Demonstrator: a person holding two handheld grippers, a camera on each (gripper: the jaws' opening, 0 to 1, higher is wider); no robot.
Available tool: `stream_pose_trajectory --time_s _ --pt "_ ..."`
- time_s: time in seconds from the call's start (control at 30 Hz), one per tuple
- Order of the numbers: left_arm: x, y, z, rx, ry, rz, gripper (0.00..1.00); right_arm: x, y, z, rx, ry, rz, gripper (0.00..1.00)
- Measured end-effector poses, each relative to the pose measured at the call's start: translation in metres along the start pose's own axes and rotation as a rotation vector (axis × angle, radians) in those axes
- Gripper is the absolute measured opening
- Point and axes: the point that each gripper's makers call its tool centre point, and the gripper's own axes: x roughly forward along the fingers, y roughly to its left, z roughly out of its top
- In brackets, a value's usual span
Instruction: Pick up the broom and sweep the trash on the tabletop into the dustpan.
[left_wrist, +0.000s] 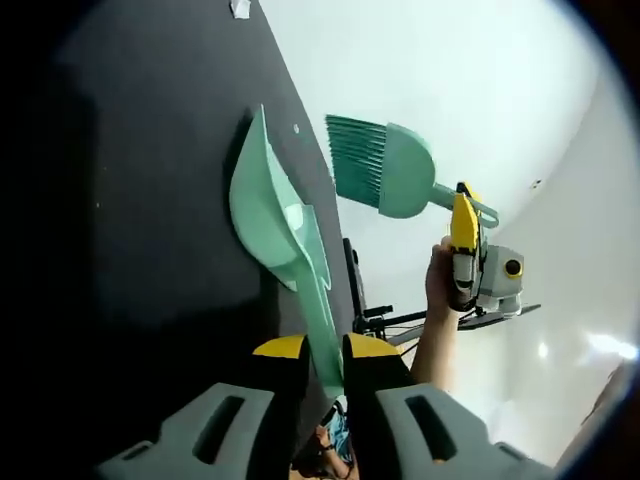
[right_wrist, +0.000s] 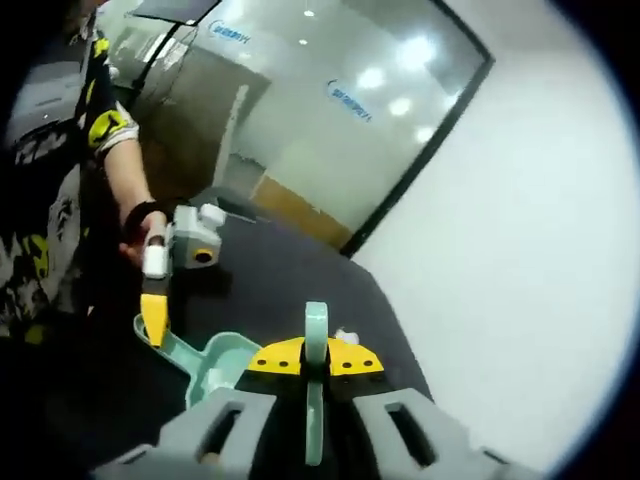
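While we look along the left gripper (left_wrist: 322, 365), its jaws are clamped on the dustpan (left_wrist: 272, 215) handle, the scoop ahead on the dark tabletop (left_wrist: 150, 180), mouth toward the broom (left_wrist: 385, 165) held by the right gripper (left_wrist: 462, 215) beyond, likely ready to receive. From the right gripper (right_wrist: 315, 362), we grip the broom handle (right_wrist: 316, 335); a white scrap (right_wrist: 347, 334) lies just ahead, and the dustpan (right_wrist: 205, 362) waits to our left under the left gripper (right_wrist: 153, 322).

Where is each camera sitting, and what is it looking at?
Left gripper view: rides the left gripper, looks along the dustpan on the dark tabletop; a hand with the broom shows.
Right gripper view: rides the right gripper, clamped on the broom's handle, facing the glass wall; a person's arm shows.
Shared: dustpan, tabletop, broom.
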Motion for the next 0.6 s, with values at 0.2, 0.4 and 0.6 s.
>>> stream_pose_trajectory --time_s 0.2,0.4,0.6 --pt "0.001 -0.001 -0.004 0.0 0.001 0.003 0.12 0.027 0.035 -0.012 -0.053 0.057 0.128 0.04" --pt "0.001 -0.001 -0.005 0.001 0.001 0.002 0.11 0.016 0.047 0.004 -0.031 0.017 0.177 0.04" --pt "0.0 0.0 0.001 0.01 0.0 0.011 0.11 0.003 0.03 0.013 -0.077 0.018 0.097 0.04"
